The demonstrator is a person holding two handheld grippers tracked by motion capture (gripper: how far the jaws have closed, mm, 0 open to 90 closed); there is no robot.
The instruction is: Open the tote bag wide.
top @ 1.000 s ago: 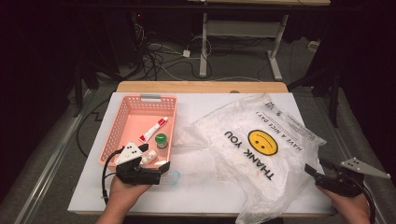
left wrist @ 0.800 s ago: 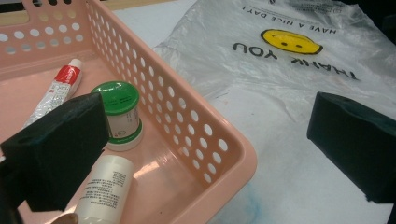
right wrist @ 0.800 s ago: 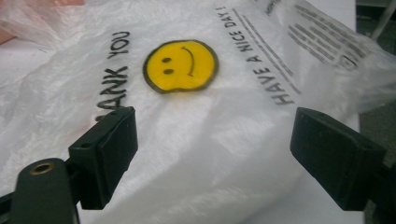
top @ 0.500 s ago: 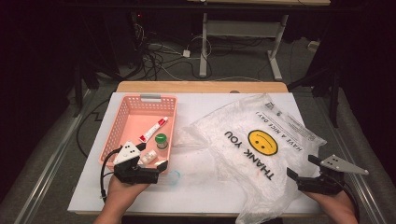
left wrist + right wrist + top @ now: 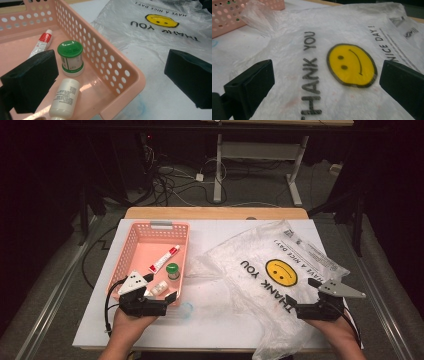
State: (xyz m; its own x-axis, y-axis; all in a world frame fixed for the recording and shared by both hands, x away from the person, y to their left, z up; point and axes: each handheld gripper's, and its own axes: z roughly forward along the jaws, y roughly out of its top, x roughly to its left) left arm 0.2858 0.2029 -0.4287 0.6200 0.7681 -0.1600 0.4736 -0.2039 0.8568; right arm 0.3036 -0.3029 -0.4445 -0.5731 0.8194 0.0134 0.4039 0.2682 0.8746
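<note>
Over the plastic bag (image 5: 260, 285) | right hand-held gripper (image 5: 305, 296) level, jaws just opened wide, nothing gripped | left hand-held gripper (image 5: 165, 292) released at basket (image 5: 131, 251) corner

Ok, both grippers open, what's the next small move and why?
Probably ease the right gripper down onto the plastic bag and pinch its top layer: its jaws, just opened, hover empty over the flat bag, while the basket items wait by the left gripper.

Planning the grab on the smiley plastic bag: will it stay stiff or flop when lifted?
The plastic bag will probably flop and drape: it looks thin, translucent and crinkled. It is likely very light and may slide on the white table. The open right claw would probably pinch only one layer.
</note>
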